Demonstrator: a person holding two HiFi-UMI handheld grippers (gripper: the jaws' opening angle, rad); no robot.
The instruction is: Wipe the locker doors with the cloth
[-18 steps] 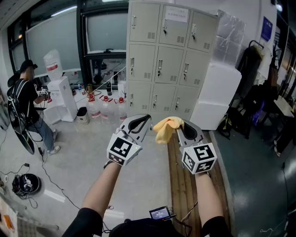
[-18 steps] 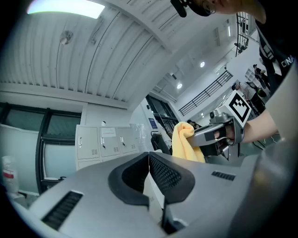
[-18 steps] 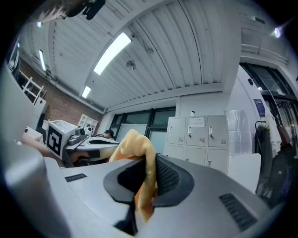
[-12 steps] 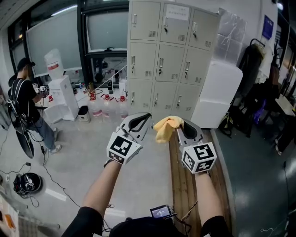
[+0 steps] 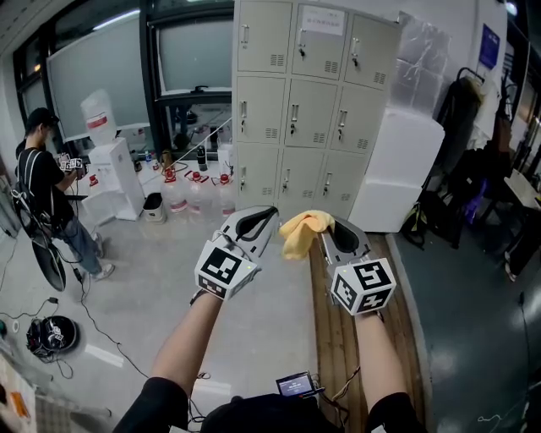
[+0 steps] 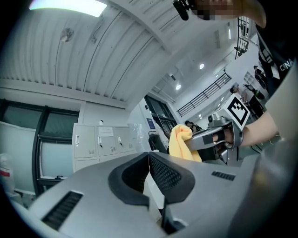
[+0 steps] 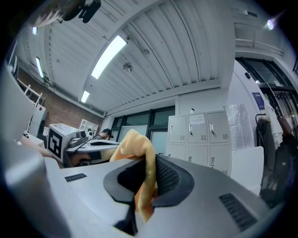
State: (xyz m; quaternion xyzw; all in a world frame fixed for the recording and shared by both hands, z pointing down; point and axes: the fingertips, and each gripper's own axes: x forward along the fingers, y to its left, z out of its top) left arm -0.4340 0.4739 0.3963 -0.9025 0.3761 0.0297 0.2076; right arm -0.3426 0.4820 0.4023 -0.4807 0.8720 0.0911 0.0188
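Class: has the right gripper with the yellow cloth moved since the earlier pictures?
No, not noticeably: the right gripper, shut on the cloth, stays just below the bottom row of the lockers in the head view.

Yellow cloth bunched in right gripper; locker doors shut

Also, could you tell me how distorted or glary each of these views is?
Head view: sharp, evenly lit, lockers bow slightly. Left gripper view: heavy fisheye, dark corners, ceiling lamp blown out. Right gripper view: same fisheye, yellow cloth crisp between the jaws.
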